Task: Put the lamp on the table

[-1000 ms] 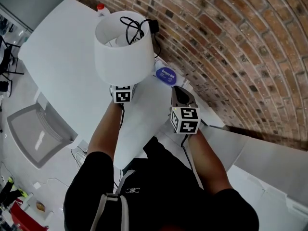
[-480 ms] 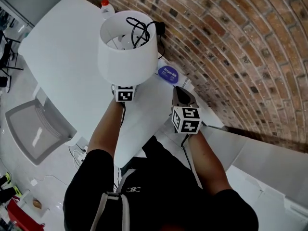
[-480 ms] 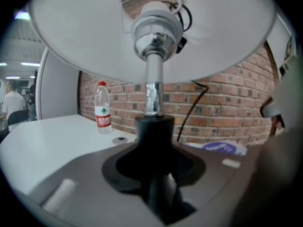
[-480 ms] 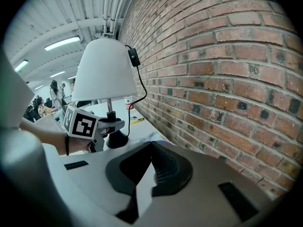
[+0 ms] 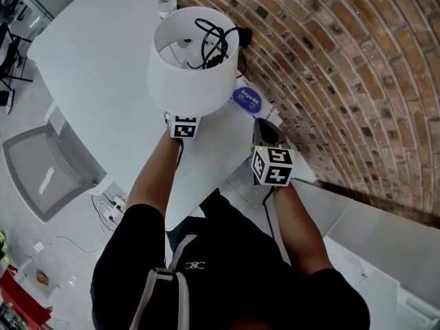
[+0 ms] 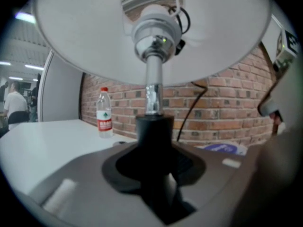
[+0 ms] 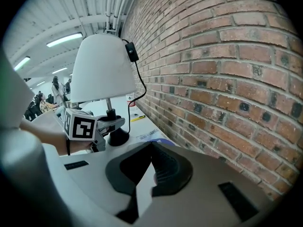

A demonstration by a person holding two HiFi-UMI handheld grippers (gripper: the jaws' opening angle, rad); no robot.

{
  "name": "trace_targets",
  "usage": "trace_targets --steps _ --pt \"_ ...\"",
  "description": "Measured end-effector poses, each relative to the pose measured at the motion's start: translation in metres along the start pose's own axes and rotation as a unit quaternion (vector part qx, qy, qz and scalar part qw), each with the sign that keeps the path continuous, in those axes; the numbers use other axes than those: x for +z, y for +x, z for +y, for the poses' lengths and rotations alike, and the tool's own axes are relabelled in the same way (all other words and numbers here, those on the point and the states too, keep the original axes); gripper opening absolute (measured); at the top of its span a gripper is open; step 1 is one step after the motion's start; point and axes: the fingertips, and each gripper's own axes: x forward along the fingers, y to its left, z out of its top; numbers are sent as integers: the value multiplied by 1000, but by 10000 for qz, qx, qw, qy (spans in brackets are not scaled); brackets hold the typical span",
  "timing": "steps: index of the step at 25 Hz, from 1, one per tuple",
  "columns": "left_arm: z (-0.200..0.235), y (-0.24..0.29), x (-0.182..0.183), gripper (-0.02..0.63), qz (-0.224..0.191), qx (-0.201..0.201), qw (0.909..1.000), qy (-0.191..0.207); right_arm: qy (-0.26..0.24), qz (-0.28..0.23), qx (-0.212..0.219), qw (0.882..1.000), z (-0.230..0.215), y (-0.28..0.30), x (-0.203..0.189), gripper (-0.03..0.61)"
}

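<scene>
Head view: lamp shade covered stem, lamp base and left gripper's jaws; only marker cube showed.
Left gripper view: shade rim cut off by top edge; lamp base lost below gripper body.
Right gripper view: left gripper hid part of lamp base; base touching surface or not, could not tell.
Bottle label print too small to read.
Blue disc print likewise.
Distant people too small, blurred.
</scene>
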Motion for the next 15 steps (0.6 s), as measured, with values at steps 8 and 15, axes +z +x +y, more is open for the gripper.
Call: trace_targets --steps 8,15 --pt "0 -1 2 136 -318 39 9995 60 -118 69 93 9999 10 -1 -7 -2" --pt "1 -16 -12 176 109 32 9998 -177 -74 11 171 9998 21 -4 0 -2"
